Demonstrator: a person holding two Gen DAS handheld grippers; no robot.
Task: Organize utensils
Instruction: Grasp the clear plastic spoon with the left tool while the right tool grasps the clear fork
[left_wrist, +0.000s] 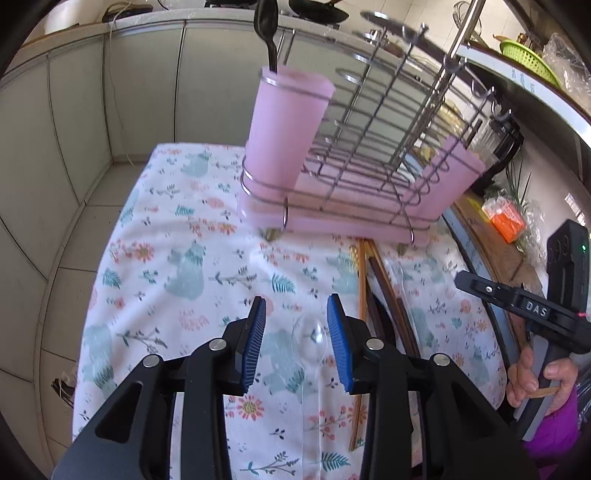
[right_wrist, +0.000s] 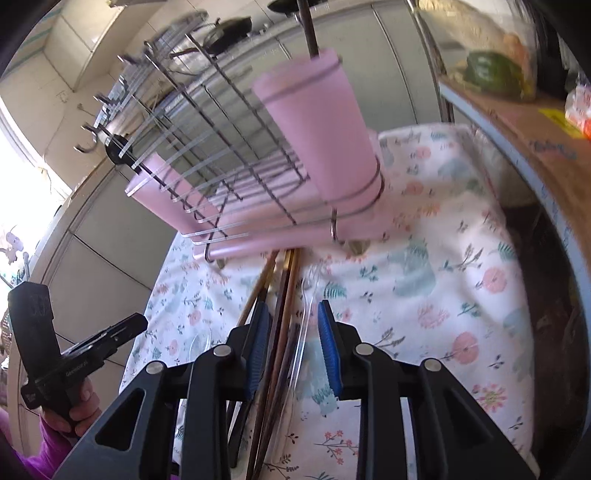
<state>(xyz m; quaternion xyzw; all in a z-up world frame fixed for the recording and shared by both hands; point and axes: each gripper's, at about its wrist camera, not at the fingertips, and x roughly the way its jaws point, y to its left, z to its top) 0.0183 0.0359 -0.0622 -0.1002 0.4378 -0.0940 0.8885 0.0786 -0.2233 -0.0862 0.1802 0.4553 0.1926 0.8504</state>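
Hovering apart: left gripper (left_wrist: 297, 334) straddling clear spoon (left_wrist: 309, 341), unclamped. Right gripper (right_wrist: 293, 341) apart over chopsticks (right_wrist: 282, 314) and clear utensil (right_wrist: 303, 332). Risk: snagging neighbours, slipping off thin plastic. Pink cup (left_wrist: 284, 129) beyond tips.

"das" reads in raised letters on the right tool (left_wrist: 480, 286).
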